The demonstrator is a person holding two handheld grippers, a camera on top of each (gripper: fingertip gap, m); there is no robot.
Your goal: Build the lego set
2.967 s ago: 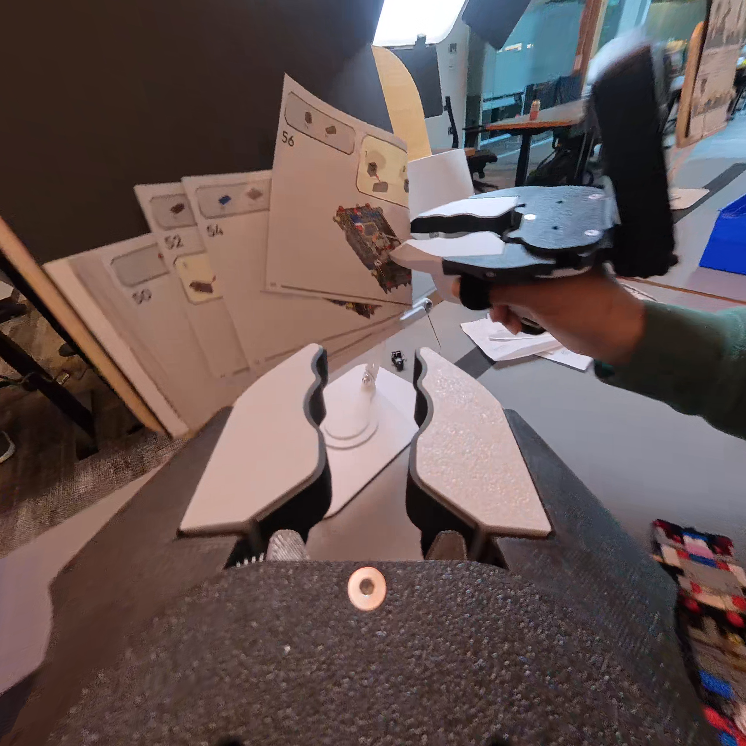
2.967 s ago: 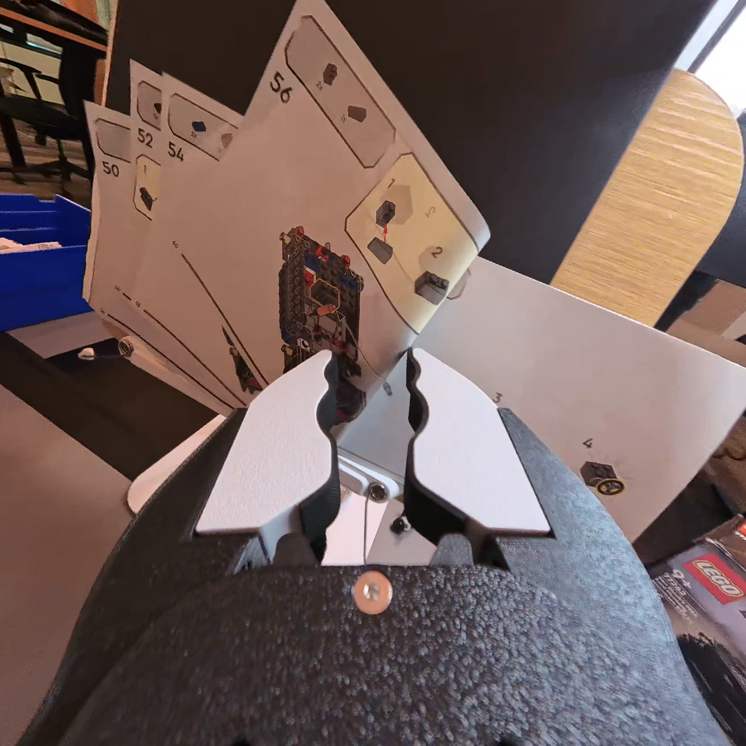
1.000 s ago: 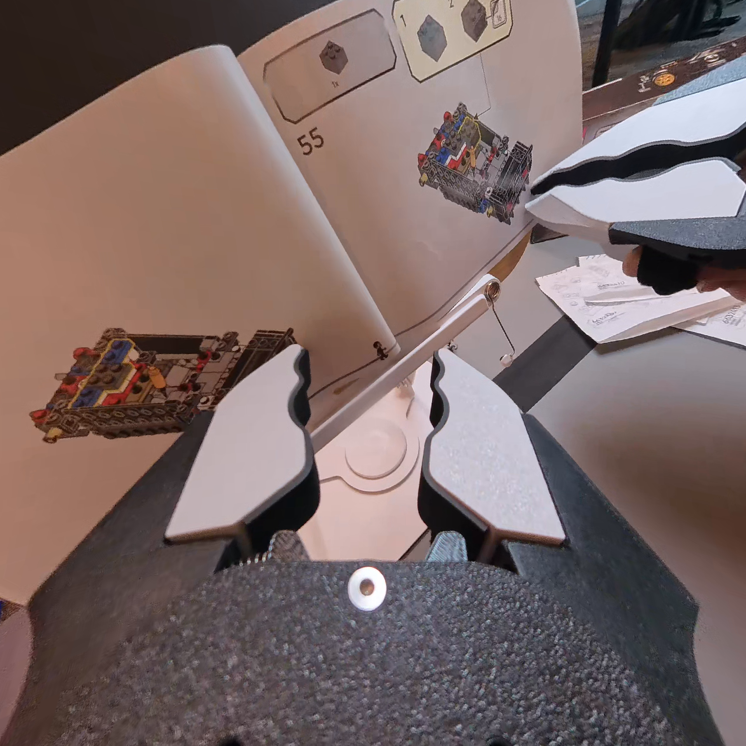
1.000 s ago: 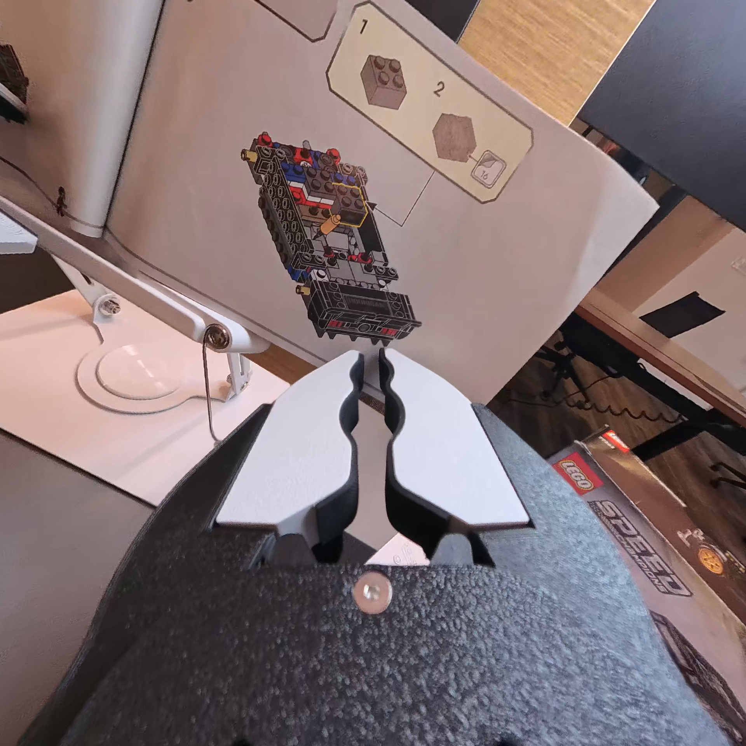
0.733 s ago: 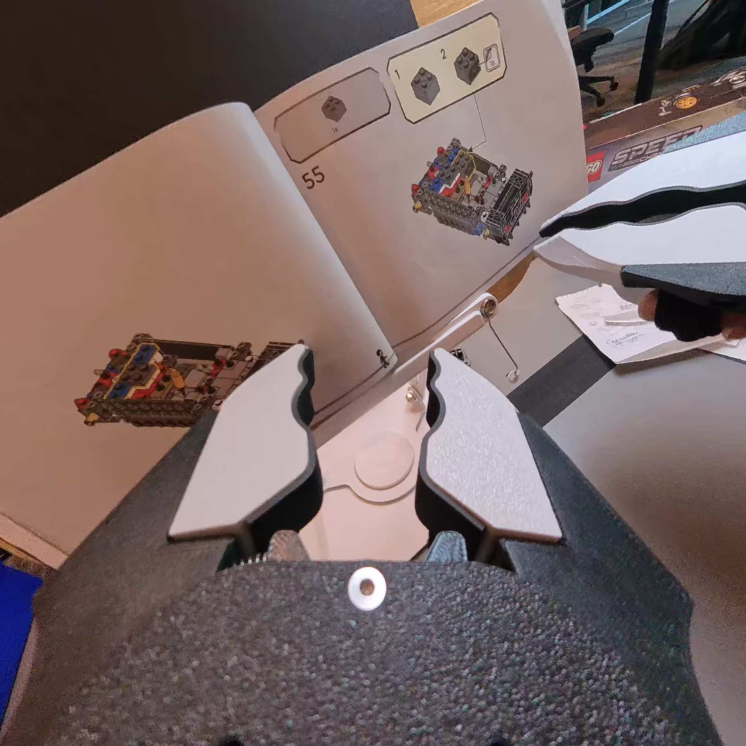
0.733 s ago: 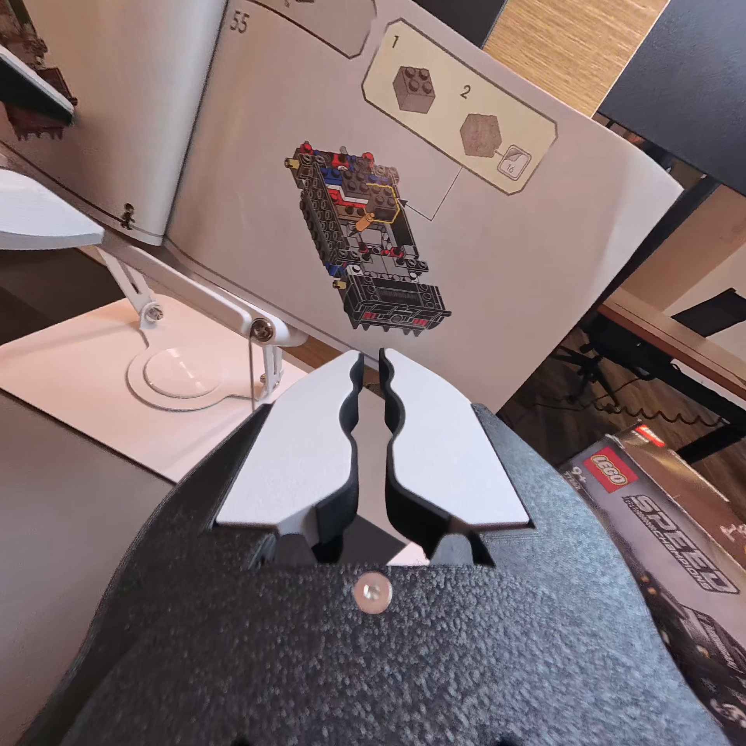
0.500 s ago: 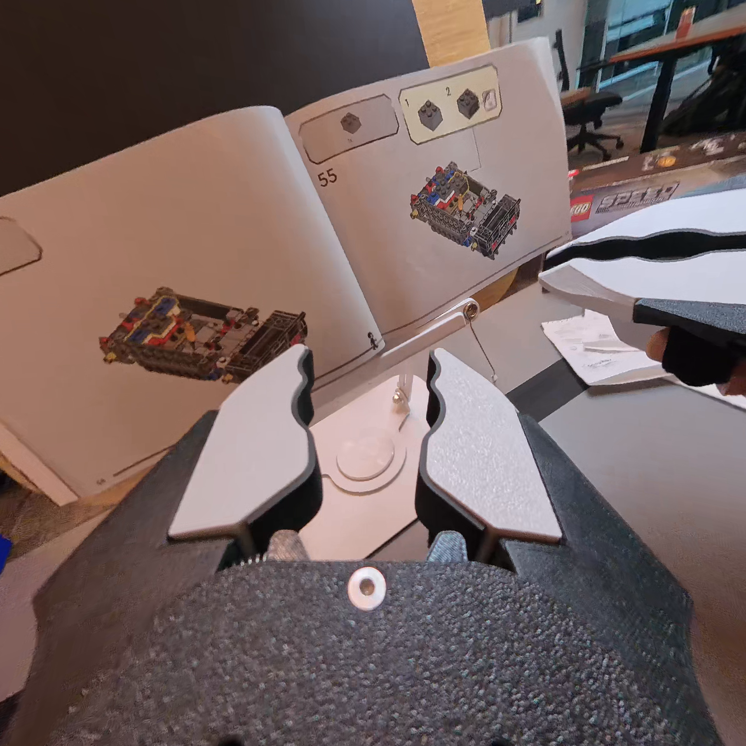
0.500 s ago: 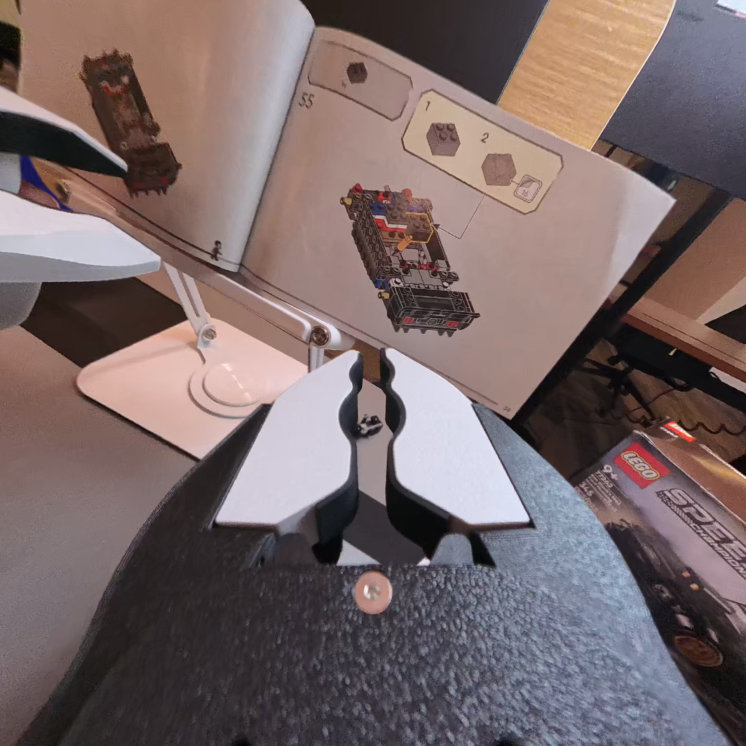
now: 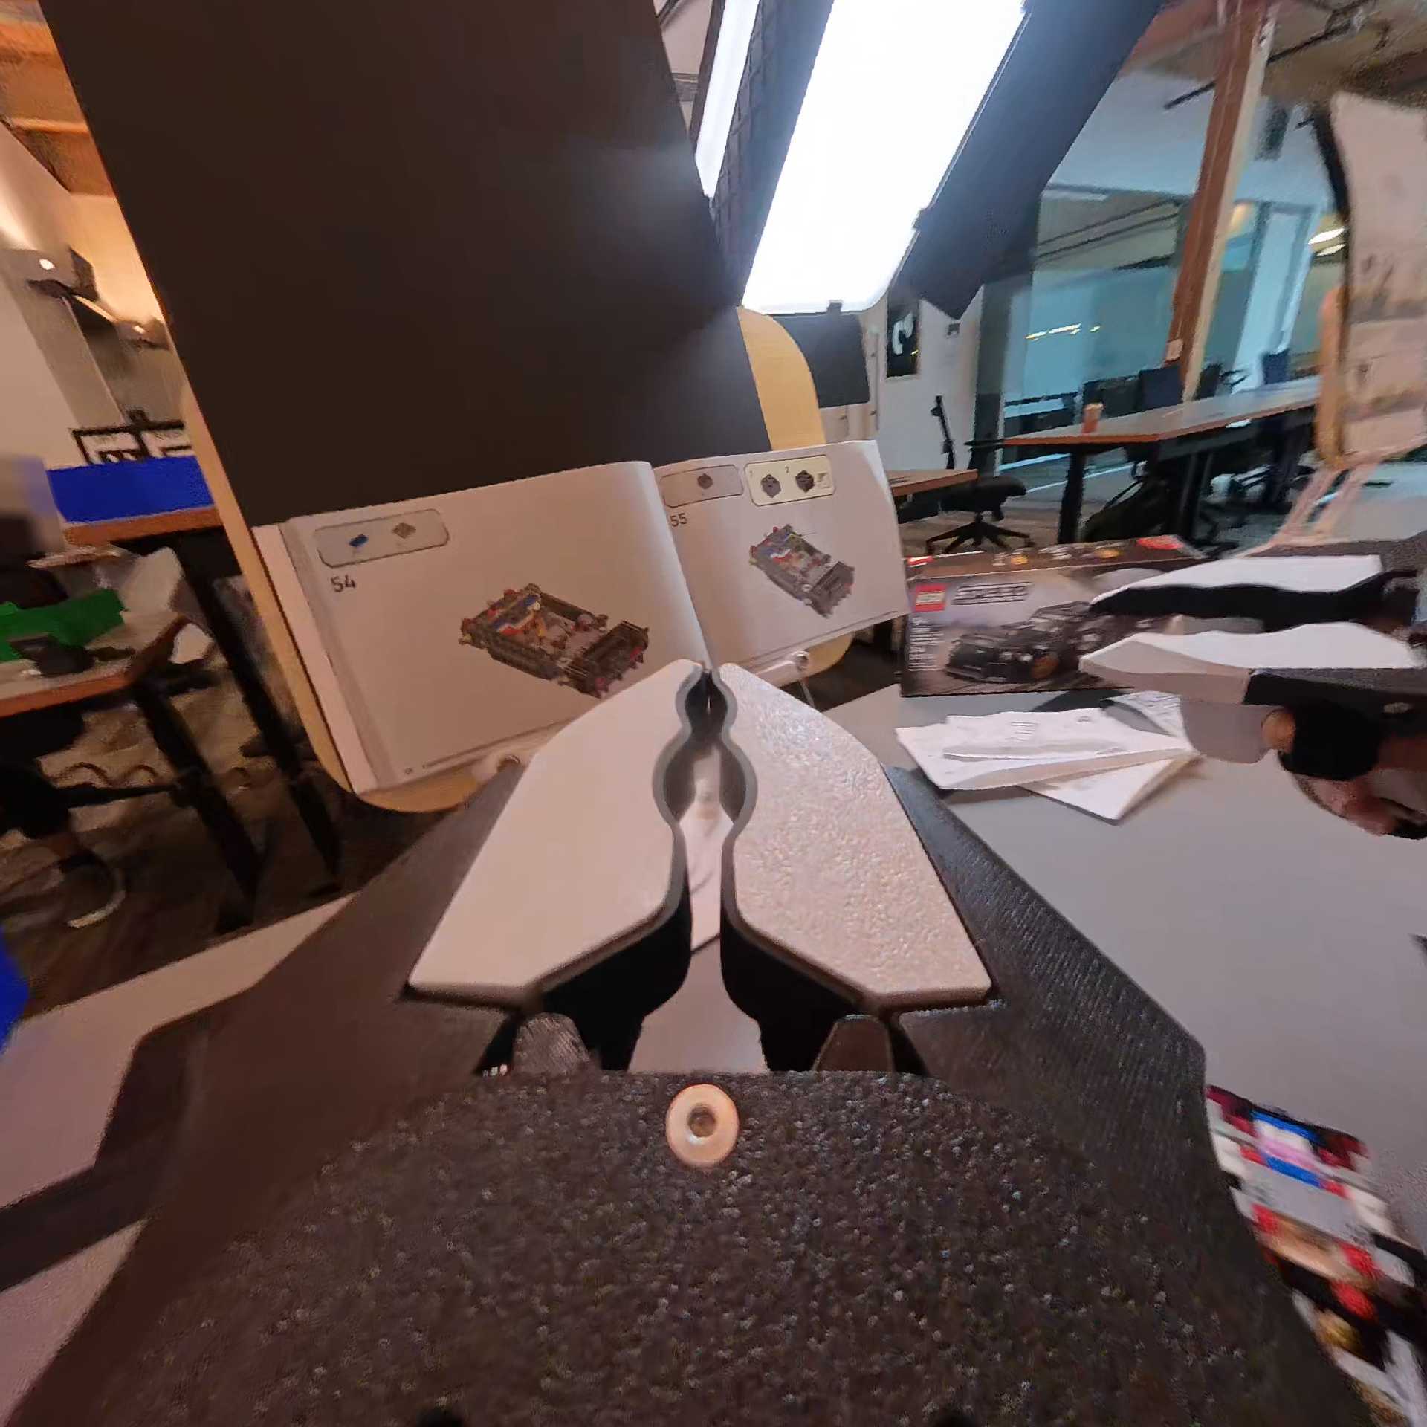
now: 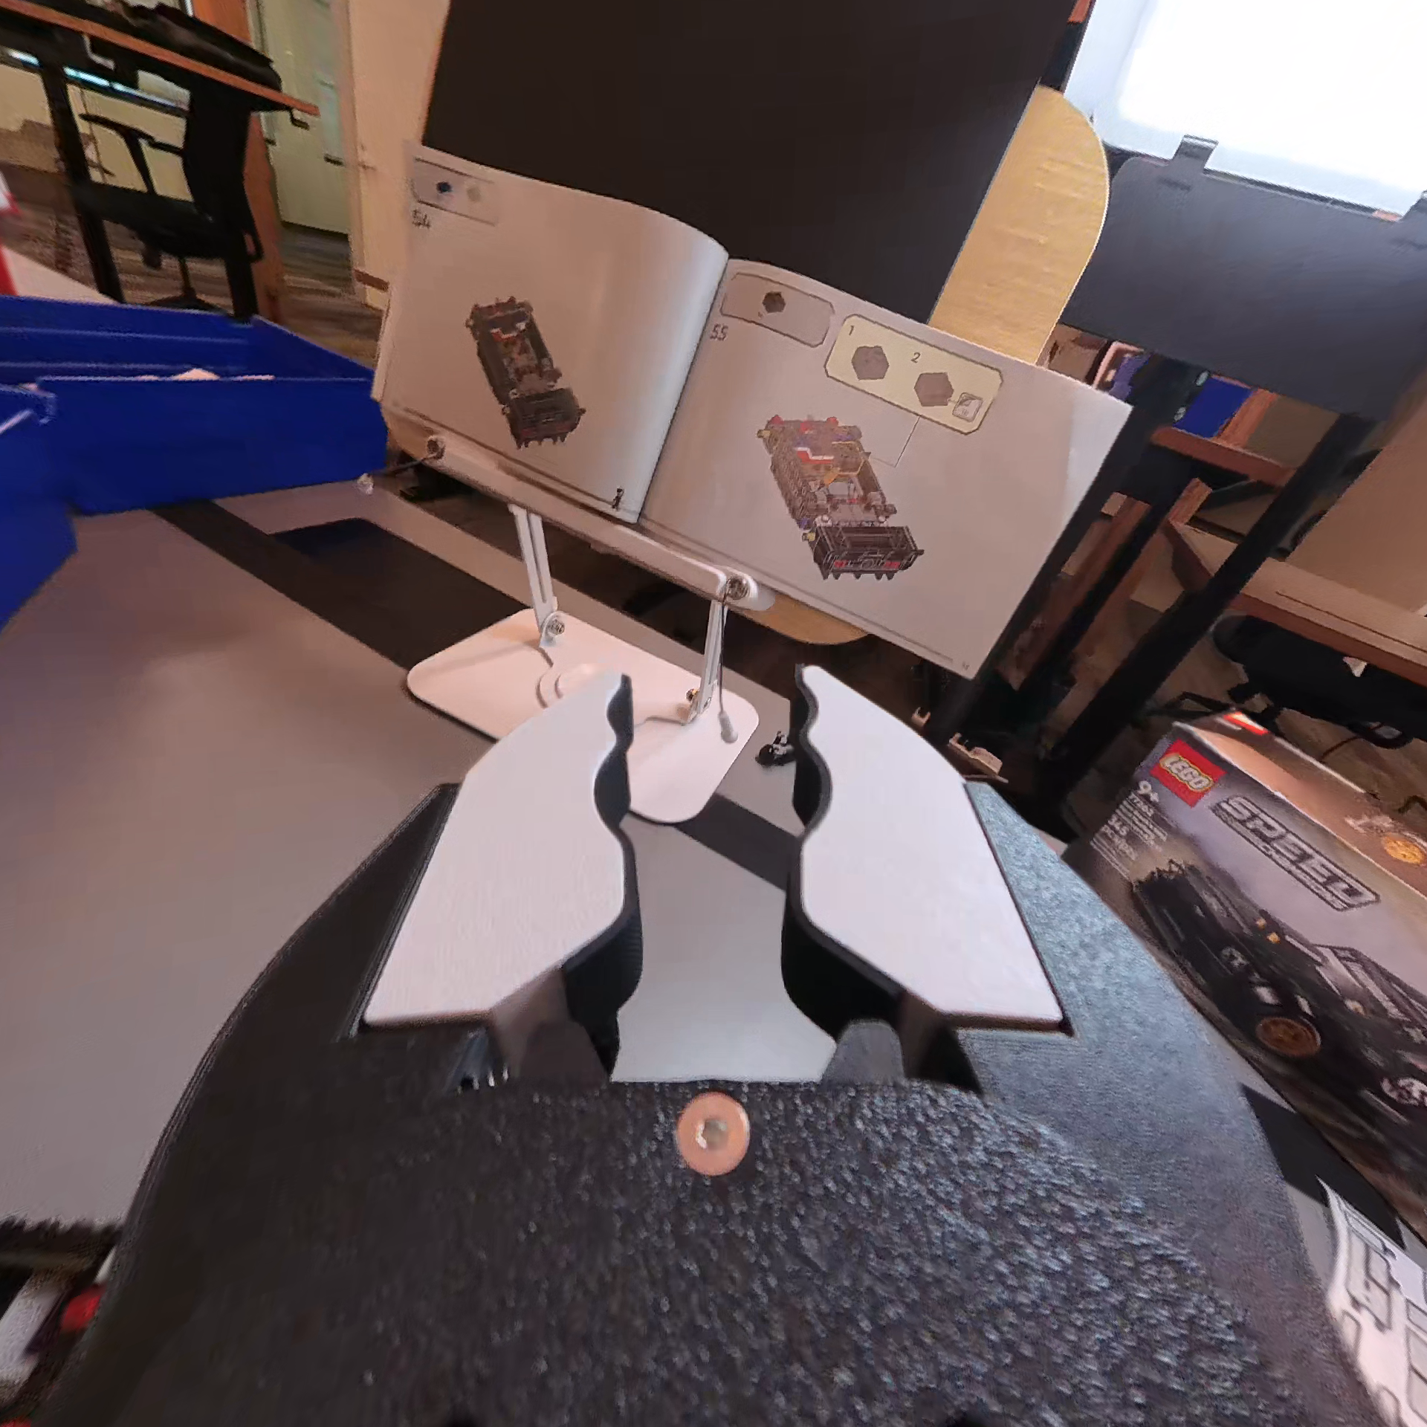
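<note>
1. Standing open on a white stand (image 10: 494, 679) at the far edge of the grey table (image 10: 193, 733) is the instruction book (image 10: 695, 401), with a picture of the half-built car on each page
2. The left gripper (image 9: 706, 691) is closed, its two white fingertips touching, and it holds nothing. It points at the book from a little way back
3. The right gripper (image 10: 710, 710) is open, with a wide gap between its white fingers (image 10: 533, 849), and nothing sits in the gap. It points at the foot of the stand
4. In the left wrist view the right gripper (image 9: 1096, 629) shows at the right side, up in the air over the table, held by a hand (image 9: 1359, 788)
5. A tiny black piece (image 10: 776, 749) lies on the table just beside the stand's base
6. The lego box (image 10: 1297, 896) with a dark car on it lies to the right of the book
7. Some white paper sheets (image 9: 1050, 749) lie flat on the table near the box
8. Blue bins (image 10: 193, 409) sit to the left of the book
9. A lego build (image 9: 1328, 1220) in red, white and blue shows blurred at the bottom right of the left wrist view, close to the left gripper
</note>
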